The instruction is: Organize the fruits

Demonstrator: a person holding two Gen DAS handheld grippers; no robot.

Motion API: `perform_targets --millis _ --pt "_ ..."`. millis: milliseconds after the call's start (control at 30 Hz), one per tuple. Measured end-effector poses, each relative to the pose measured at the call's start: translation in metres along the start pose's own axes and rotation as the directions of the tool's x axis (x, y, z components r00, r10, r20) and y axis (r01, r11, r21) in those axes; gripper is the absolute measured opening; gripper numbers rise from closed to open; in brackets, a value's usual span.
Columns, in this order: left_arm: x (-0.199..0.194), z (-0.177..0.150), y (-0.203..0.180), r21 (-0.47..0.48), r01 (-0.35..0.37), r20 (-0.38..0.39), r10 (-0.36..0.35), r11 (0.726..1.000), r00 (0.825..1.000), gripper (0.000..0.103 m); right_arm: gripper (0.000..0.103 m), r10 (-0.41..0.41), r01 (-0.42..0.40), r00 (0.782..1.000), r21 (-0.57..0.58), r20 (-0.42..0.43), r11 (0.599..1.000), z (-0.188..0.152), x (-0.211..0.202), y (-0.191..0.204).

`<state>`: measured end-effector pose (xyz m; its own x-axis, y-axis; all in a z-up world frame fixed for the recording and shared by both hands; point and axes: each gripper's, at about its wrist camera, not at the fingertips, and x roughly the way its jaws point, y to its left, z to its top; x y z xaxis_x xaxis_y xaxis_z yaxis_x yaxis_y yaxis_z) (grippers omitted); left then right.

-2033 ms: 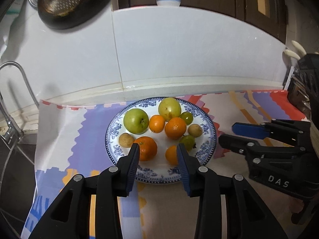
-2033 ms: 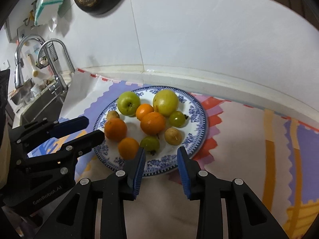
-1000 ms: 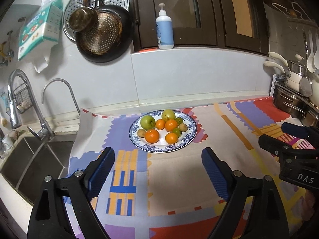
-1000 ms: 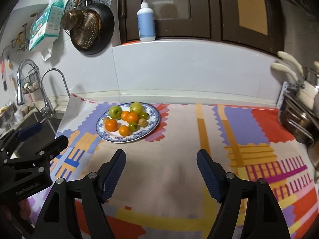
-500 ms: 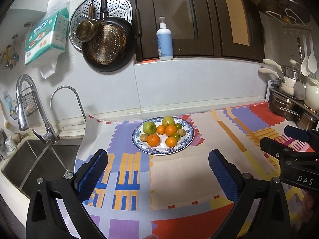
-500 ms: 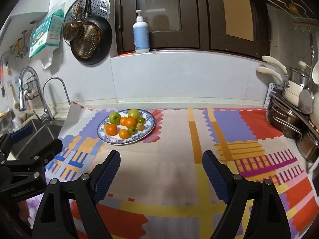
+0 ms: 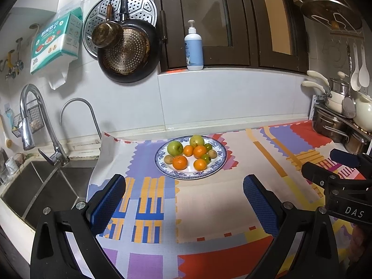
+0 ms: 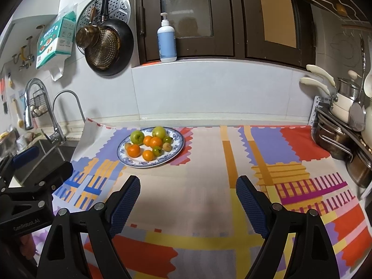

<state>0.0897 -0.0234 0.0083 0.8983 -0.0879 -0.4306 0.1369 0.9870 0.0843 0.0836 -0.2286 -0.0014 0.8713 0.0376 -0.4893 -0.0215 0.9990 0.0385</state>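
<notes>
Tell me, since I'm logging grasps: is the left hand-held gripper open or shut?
Open: the left hand-held gripper has its blue pads wide apart, holding nothing.

One plate (image 7: 219, 162), nine fruits (image 7: 199, 151), two grippers (image 7: 183, 200)

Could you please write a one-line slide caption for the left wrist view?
Open left gripper faces a blue-rimmed plate of fruit on a patterned mat.

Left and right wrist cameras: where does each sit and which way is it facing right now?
Left wrist: rides the left gripper, facing the back wall over the fruit plate; its open fingers and the right gripper show.
Right wrist: rides the right gripper, further right, facing the same wall; its open fingers and the left gripper show.
Shared: plate, soap bottle, hanging pan.
</notes>
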Motion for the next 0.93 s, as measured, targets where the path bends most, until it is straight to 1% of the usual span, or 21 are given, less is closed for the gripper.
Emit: perform_targets --millis 467,933 --pt "0.0021 -0.0021 0.0017 -0.007 -0.003 -0.004 0.003 1.000 1.000 0.103 0.085 0.000 0.000 1.000 -0.002 -0.004 1.000 -0.0004 0.0026 0.0015" --pt "0.0064 -0.0077 0.0076 -0.017 0.003 -0.031 -0.004 1.000 1.000 0.103 0.085 0.008 -0.008 1.000 -0.010 -0.021 1.000 -0.0017 0.0060 0.0053"
